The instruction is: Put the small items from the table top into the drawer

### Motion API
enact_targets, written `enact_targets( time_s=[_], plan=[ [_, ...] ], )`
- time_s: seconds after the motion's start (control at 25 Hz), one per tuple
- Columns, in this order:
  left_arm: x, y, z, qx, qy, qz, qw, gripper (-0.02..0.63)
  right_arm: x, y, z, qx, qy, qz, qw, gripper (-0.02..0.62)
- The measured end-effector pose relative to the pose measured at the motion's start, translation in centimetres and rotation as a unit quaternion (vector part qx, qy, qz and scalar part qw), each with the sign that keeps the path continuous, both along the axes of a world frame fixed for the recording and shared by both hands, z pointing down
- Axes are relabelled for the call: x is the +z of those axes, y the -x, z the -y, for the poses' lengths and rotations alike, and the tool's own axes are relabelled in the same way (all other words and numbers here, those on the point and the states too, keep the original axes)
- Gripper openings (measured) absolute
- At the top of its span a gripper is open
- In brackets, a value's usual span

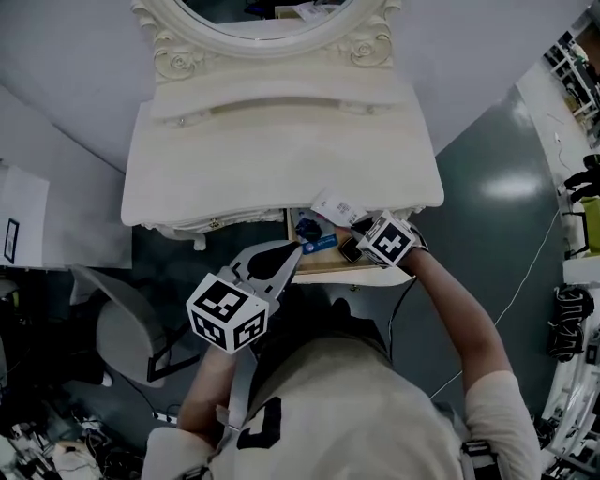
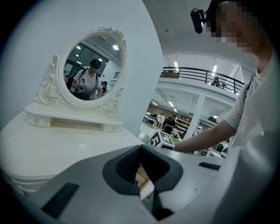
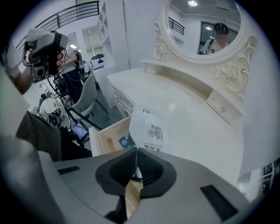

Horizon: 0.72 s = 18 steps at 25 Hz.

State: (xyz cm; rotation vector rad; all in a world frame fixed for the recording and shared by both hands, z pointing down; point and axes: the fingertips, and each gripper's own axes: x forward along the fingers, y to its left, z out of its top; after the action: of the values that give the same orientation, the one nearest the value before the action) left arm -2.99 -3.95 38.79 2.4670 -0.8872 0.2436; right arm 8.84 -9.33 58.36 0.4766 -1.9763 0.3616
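My right gripper (image 1: 350,231) is shut on the lower edge of a clear plastic packet (image 1: 336,206) with a printed label. The packet (image 3: 149,130) stands up from the jaws (image 3: 136,154) over the table's front edge, above the open drawer (image 3: 105,136). In the head view the wooden drawer (image 1: 343,272) is pulled out below the white table top (image 1: 281,159) and holds a blue item (image 1: 317,240) and something dark. My left gripper (image 1: 294,249) hovers just left of the drawer, its jaws together with nothing between them (image 2: 140,148).
An oval mirror (image 1: 262,19) on a carved stand with a small shelf rises at the back of the table. A grey chair (image 1: 127,330) stands to the left on the dark floor. A white cable (image 1: 525,281) runs across the floor on the right.
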Motion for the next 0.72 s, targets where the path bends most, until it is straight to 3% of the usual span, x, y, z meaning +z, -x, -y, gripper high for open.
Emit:
enact_targets(
  time_s=[0.72],
  plan=[
    [-1.1,-4.2,-4.2,-0.067,-0.012,0.023,0.9974,0.057,-3.5,-2.8,-2.6,-0.051,-0.037,0.055,0.997,0.029]
  ],
)
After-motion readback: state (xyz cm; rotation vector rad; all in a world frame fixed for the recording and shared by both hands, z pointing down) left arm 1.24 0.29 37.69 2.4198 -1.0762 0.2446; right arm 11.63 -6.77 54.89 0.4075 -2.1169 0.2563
